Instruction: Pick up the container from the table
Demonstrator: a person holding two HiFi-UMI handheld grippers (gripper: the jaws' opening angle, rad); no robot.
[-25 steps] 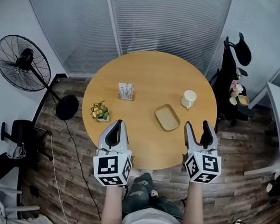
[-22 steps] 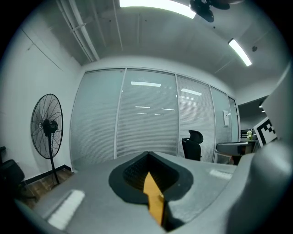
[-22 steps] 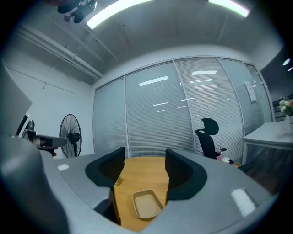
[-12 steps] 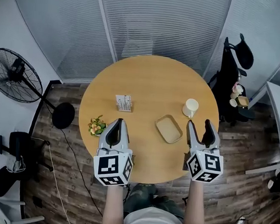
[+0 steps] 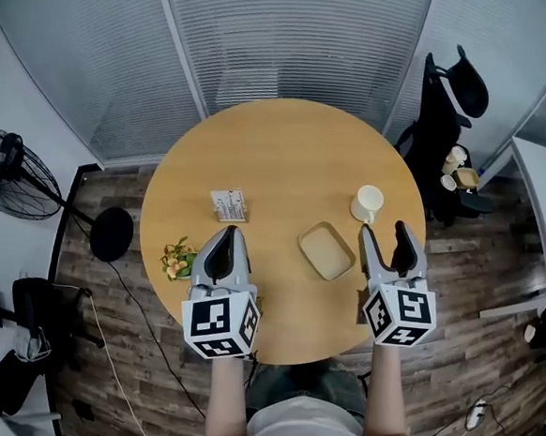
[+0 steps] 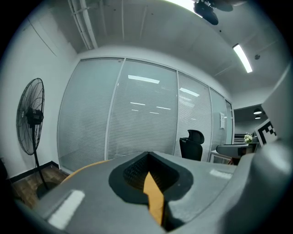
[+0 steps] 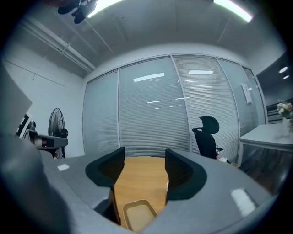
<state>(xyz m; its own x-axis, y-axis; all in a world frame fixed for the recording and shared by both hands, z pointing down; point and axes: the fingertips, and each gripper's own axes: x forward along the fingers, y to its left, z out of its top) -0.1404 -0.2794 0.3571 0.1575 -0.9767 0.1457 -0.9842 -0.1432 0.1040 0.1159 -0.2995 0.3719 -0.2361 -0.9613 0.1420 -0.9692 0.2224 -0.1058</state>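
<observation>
- Container (image 5: 327, 251) lies untouched on counter (image 5: 288, 152); pickup not begun.
- Right tongs (image 5: 382, 232) released, empty, near it.
- Left tongs (image 5: 225, 234) clenched, empty.

The head camera looks steeply down over the round counter (image 5: 288, 148). Cameras on the left tool (image 5: 228, 231) and right tool (image 5: 383, 232) sit close behind the jaws, facing level across that counter toward the blinds (image 7: 151, 114).

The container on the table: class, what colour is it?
The container is light tan; it shows best in the head view.
</observation>
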